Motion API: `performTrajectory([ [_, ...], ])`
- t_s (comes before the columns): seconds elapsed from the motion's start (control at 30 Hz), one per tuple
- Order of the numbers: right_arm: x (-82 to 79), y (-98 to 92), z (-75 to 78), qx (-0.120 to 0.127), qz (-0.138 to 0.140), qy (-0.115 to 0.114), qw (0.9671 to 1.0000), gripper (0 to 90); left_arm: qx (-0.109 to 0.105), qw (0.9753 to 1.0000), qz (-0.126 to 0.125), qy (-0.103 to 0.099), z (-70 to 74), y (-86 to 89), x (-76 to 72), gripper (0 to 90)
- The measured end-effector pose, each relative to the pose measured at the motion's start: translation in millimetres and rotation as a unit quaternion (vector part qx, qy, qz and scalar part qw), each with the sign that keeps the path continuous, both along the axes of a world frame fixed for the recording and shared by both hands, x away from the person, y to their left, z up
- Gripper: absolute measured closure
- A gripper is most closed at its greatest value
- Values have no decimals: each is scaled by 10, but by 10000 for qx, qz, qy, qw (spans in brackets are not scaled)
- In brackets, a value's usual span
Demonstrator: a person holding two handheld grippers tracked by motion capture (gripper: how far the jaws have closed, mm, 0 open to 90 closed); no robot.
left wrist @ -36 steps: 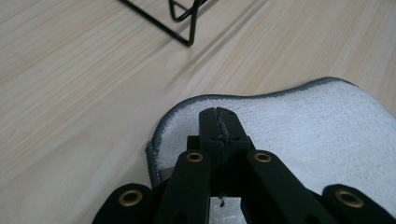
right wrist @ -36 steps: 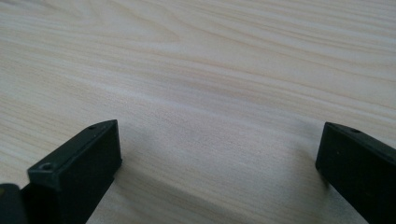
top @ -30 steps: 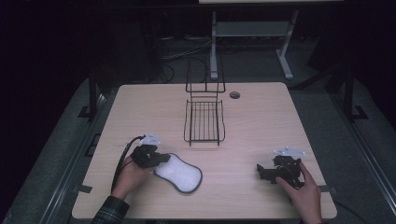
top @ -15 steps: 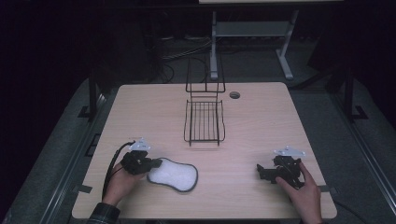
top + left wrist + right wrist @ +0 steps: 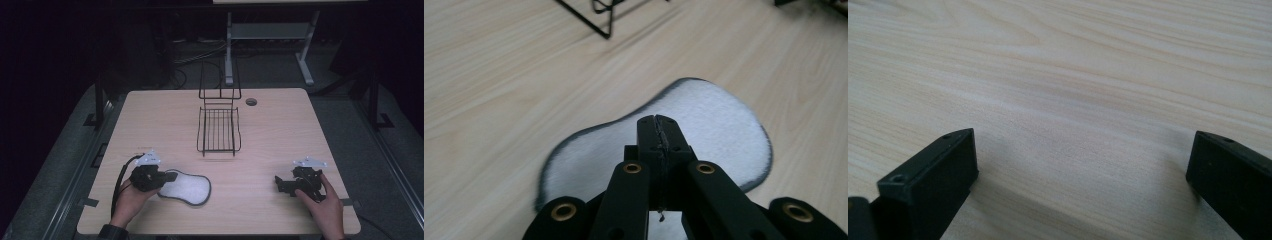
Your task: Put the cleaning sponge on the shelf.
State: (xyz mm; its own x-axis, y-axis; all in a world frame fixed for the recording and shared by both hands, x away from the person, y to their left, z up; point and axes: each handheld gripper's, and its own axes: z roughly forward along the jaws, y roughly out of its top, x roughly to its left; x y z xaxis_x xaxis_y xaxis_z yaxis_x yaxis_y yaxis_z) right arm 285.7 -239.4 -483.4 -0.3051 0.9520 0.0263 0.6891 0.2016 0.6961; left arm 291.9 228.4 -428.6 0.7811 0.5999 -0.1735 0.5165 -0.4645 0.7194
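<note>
The left gripper (image 5: pixel 167 177) has its two jaws pressed tight together over the near-left end of a white insole (image 5: pixel 186 188). In the left gripper view the jaws (image 5: pixel 659 131) are shut flat with no gap, right above the insole (image 5: pixel 714 120), but I cannot tell for sure if they pinch its edge or just sit on top.

The insole lies flat near the front edge of the tabletop (image 5: pixel 280 125), toward the front left corner. The black wire rack (image 5: pixel 218 129) stands in the middle of the tabletop, well apart from the insole and with nothing in it. So I think the job is only starting: the grab seems done (or almost done), and the lift and carry are still left.

The right gripper (image 5: pixel 281 183) rests near the front right corner with its jaws wide apart and only bare wood between them.

The insole is white and fuzzy, with a thin dark rim, shaped like a foot.
</note>
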Motion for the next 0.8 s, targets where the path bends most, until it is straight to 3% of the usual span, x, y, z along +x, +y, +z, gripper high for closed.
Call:
performTrajectory([
  [0.27, 1, 9, 1, 11, -28, 15, 10000, 0, -115, 9996, -263, 5, -7, -255, -85, 897],
  [0.43, 4, 8, 0, 7, -18, 2, 10000, 0, 40, 9988, -478, -39, -11, -398, -101, 897],
  [0.57, 4, 8, 0, 11, -17, 0, 10000, 0, 24, 9985, -540, 80, -68, -465, -118, 897],
  [0.8, 4, 8, 0, 7, -16, 0, 10000, 0, 204, 9971, -718, 170, -143, -581, -116, 897],
])
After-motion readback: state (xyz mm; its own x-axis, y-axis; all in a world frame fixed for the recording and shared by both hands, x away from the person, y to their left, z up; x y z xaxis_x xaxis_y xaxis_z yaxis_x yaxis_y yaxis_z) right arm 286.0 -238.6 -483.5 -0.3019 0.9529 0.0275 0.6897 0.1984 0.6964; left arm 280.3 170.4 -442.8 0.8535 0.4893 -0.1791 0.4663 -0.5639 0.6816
